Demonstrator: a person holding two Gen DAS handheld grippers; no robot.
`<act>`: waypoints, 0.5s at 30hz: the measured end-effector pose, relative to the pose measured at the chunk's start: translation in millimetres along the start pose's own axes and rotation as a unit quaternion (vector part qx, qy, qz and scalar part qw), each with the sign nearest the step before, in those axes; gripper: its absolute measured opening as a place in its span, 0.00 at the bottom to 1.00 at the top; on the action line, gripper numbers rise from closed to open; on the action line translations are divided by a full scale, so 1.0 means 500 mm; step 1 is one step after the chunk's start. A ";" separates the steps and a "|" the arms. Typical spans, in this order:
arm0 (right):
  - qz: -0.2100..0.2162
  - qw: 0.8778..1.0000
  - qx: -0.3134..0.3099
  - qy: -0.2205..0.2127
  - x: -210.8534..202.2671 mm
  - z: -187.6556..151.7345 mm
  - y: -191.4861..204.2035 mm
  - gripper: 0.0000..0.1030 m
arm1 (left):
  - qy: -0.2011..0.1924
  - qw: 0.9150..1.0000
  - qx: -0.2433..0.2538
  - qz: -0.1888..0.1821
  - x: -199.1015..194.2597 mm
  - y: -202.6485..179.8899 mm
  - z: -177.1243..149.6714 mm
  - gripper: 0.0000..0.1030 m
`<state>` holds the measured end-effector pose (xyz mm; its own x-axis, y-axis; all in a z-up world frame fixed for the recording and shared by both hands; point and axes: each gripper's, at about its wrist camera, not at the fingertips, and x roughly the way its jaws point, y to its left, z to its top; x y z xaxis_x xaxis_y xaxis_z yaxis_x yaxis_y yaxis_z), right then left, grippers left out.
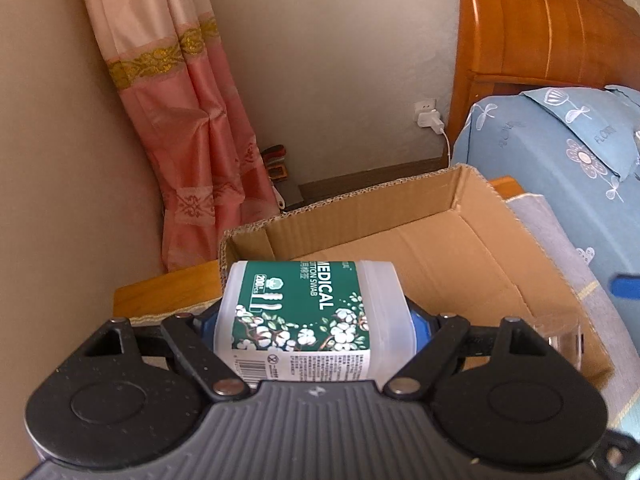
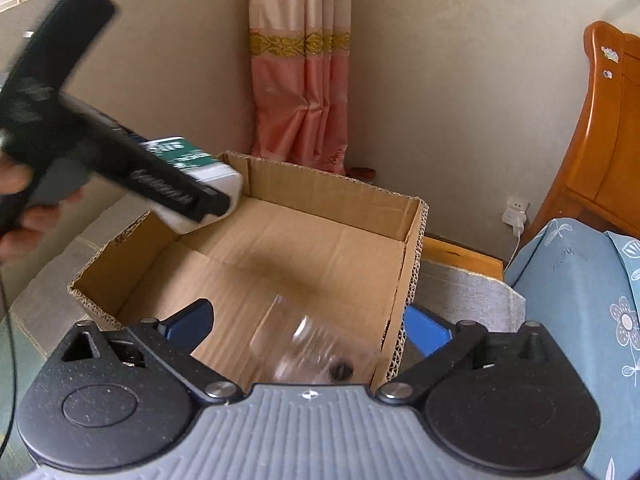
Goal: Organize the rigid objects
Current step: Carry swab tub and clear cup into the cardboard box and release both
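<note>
Clamped in the left claw (image 1: 316, 320), the cotton swab tub (image 1: 308, 308) hangs at the cardboard box (image 2: 320, 240) rim, awaiting lowering and release, while the wide right claw (image 2: 308, 324) straddles a blurred clear glass (image 2: 316, 348) over the box floor.

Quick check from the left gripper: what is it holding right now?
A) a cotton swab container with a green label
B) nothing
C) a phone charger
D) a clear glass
A: the left gripper has its blue pads pressed on both sides of the cotton swab container, held at the cardboard box's edge.
</note>
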<state>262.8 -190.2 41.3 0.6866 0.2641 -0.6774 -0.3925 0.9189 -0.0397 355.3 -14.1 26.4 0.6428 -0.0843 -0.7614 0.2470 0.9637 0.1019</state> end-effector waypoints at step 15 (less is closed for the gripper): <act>0.029 1.000 0.009 -0.006 -0.077 -0.035 0.030 1.00 | 0.001 1.000 0.000 0.006 -0.048 0.003 -0.023 0.91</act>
<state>219.8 -191.6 53.8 0.6701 0.3196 -0.6700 -0.4206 0.9072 0.0121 331.9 -7.9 37.3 0.6449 -0.0719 -0.7609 0.2389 0.9646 0.1113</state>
